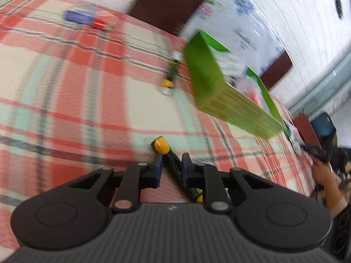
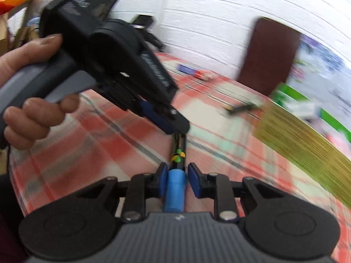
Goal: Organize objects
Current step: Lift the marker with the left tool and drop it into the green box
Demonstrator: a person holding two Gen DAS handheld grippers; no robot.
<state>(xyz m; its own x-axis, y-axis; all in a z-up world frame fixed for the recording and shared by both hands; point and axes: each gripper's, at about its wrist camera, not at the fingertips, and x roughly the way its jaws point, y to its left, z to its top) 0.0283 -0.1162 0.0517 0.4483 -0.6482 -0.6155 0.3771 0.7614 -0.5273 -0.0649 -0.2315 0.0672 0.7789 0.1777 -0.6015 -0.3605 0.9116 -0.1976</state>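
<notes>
My left gripper (image 1: 171, 160) is shut on a black marker with a yellow cap (image 1: 161, 145), held above the plaid cloth. My right gripper (image 2: 175, 171) is shut on a black marker with a blue cap (image 2: 174, 189). The left gripper (image 2: 175, 129) shows in the right wrist view, its tip close to the far end of the blue-capped marker (image 2: 178, 144). Another yellow-capped marker (image 1: 170, 75) lies on the cloth beside an open green box (image 1: 219, 87); it also shows in the right wrist view (image 2: 240, 107). All is blurred by motion.
A red plaid cloth (image 1: 76, 87) covers the surface. A blue and red eraser-like packet (image 1: 90, 18) lies at the far side, also seen in the right wrist view (image 2: 193, 71). A dark brown board (image 1: 171, 4) leans on the white wall. The green box (image 2: 307, 140) fills the right.
</notes>
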